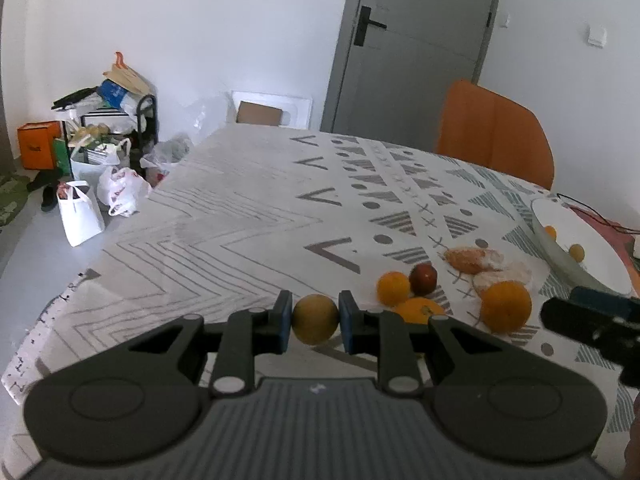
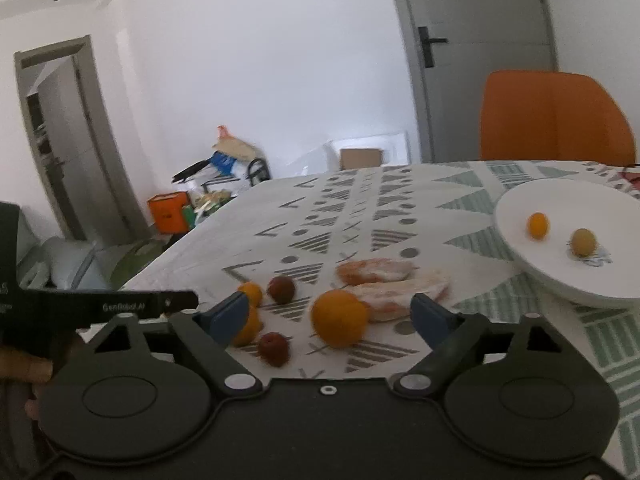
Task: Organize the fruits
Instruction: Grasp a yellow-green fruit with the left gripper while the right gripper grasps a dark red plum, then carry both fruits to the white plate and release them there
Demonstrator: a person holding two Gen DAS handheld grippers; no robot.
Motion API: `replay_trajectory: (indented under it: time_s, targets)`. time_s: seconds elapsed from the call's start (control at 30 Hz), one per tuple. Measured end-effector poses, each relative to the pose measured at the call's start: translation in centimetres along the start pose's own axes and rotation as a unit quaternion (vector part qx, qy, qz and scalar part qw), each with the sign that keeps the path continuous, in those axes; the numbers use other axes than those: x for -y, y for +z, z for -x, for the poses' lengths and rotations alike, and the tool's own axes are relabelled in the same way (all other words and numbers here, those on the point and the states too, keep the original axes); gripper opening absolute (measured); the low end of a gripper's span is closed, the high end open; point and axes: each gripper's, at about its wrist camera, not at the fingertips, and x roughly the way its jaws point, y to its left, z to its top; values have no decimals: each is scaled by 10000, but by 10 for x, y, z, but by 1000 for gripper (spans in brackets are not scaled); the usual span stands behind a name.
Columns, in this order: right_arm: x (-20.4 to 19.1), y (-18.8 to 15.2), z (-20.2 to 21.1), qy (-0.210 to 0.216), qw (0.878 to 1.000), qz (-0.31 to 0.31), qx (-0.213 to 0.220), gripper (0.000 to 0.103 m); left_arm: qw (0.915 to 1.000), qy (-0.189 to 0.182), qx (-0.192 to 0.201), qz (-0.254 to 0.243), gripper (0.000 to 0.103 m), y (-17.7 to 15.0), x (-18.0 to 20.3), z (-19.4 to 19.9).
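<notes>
Blue pads of the left gripper (image 1: 315,320) are pressed against both sides of a small yellow-green fruit (image 1: 315,319), which is clamped just above the patterned tablecloth (image 1: 240,220) at the near edge of the fruit cluster. To its right lie a small orange (image 1: 393,288), a dark red fruit (image 1: 424,278), a half-hidden orange (image 1: 420,310) cut off by the gripper's right finger, and a large orange (image 1: 506,306). Beyond them, pale peel scraps (image 1: 476,260) are blurred and hard to make out. The white plate (image 2: 520,216) at the far right holds a tiny orange fruit (image 2: 537,225) and a yellowish fruit (image 2: 583,242); its right side is cut off. The right gripper (image 2: 332,316) is seen with its jaws spread wide, straddling the large orange without touching it; nothing is held. A second dark red fruit (image 2: 273,349) lies near its left finger. An orange chair (image 2: 556,116) stands behind the table.
</notes>
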Motion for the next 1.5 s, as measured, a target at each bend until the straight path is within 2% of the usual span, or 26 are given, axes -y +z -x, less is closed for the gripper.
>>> replay_trajectory:
  time_s: [0.23, 0.4, 0.5, 0.6, 0.63, 0.73, 0.83, 1.13, 1.5]
  targets:
    - [-10, -4, -17, 207, 9993, -115, -277, 64, 9996, 219, 53, 157, 23, 1, -18, 8]
    - [-17, -6, -26, 354, 9987, -69, -350, 61, 9989, 372, 57, 270, 23, 0, -30, 13]
    - [-21, -10, -34, 473, 9978, -40, -472, 54, 9987, 421, 80, 285, 23, 1, -32, 15]
    - [-18, -16, -44, 504, 9962, -155, -688, 35, 9986, 433, 87, 279, 23, 0, -30, 16]
    - [-17, -17, -43, 433, 9970, -146, -620, 22, 9987, 429, 91, 271, 23, 1, -29, 17]
    - [-15, -14, -34, 518, 9966, -150, -619, 21, 9987, 404, 107, 280, 23, 1, -26, 17]
    - [-12, -12, -14, 324, 9988, -32, -379, 21, 9989, 303, 172, 312, 23, 5, -16, 15]
    - [26, -9, 24, -185, 9992, -360, -8, 21, 9993, -256, 167, -224, 23, 9, 38, 8]
    - [56, -5, 53, -412, 9970, -496, 437, 21, 9970, -423, 270, -596, 23, 13, 82, 13]
